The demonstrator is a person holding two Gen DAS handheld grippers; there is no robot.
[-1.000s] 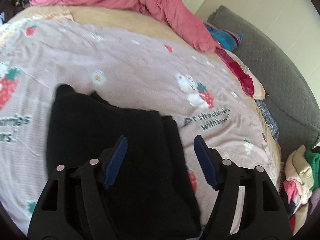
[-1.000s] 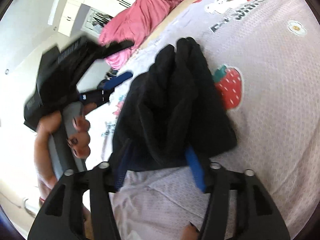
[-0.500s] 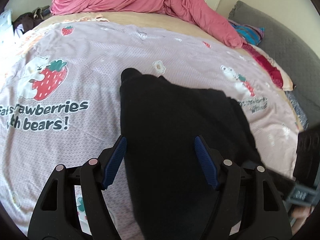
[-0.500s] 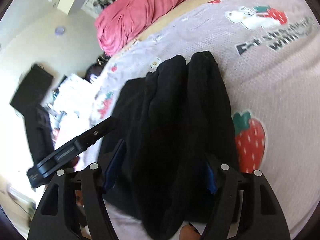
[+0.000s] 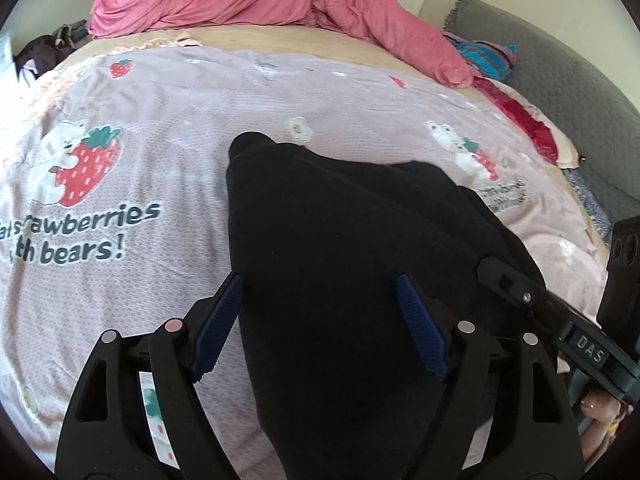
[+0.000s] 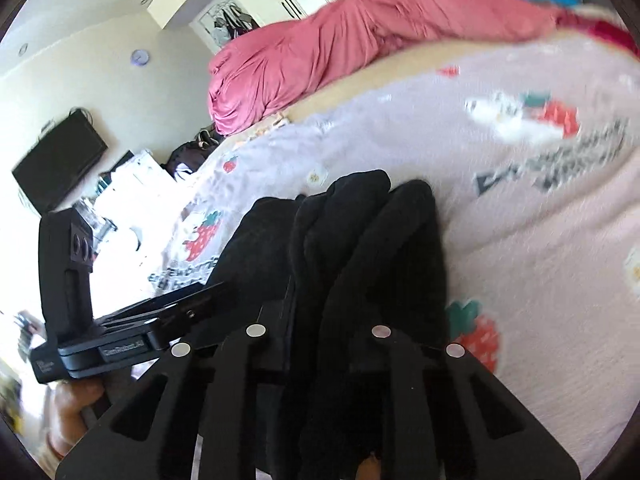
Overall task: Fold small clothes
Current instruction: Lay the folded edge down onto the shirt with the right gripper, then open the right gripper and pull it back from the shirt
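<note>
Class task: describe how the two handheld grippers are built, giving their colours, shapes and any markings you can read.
Left gripper: black angular frame with triangular cut-outs, silver round pins, ribbed blue pads. Right gripper: the same black frame and silver pins; its pads are hidden by cloth. From the left wrist view its side shows white letters "DAS" on a black bar.

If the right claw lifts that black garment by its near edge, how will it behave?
Probably floppy: the black garment already bunches into soft ridges. Likely light, thin fabric. It should drape and unfold rather than hold shape on the strawberry bedsheet.
</note>
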